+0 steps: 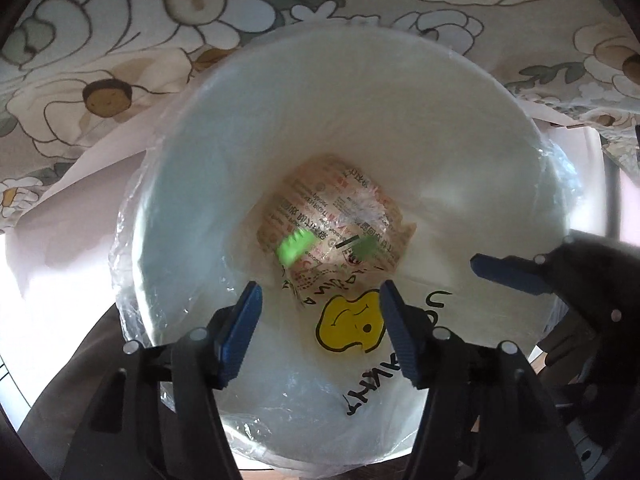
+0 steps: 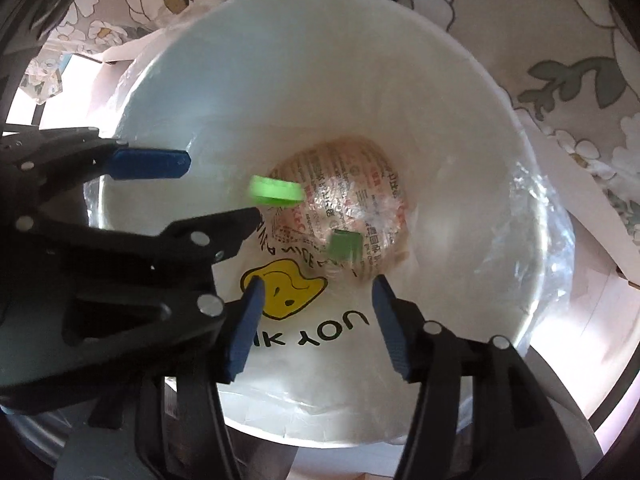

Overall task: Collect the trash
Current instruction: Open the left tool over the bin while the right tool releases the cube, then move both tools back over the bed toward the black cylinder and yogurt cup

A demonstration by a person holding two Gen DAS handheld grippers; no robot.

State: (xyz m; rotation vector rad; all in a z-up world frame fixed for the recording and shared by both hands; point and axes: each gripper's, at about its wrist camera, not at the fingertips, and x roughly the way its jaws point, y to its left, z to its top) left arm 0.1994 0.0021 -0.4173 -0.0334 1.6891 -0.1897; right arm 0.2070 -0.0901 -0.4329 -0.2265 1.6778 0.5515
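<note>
While both tongs hang over the bin, the step in hand looks like letting trash fall into it.

Left tongs (image 1: 320, 312): released, nothing between the blue pads; pointed down into the bin's mouth.

Right tongs (image 2: 316, 308): released too, gap bare; close at the left tongs' right side, over the same opening.

Bin (image 1: 400, 92): white, round, lined with a clear bag (image 1: 132, 280) printed with a yellow face (image 1: 348, 324); directly beneath both pairs.

Green bits (image 2: 276, 191): two, blurred, ahead of the fingertips and below them; probably falling, though I cannot tell if one has landed.

Wrapper (image 1: 332, 216): printed, crumpled, at the bottom, straight ahead of both pairs.

Doing it well: keep both pairs centred over the opening and wide apart until the bits settle, so nothing catches a pad or clips the rim.

Risk: the liner's loose edge lies just outside the left tongs' left finger; lifting out straight should avoid snagging it.

Beyond the bin: floral cloth (image 1: 120, 40), farther ahead of the fingertips.
</note>
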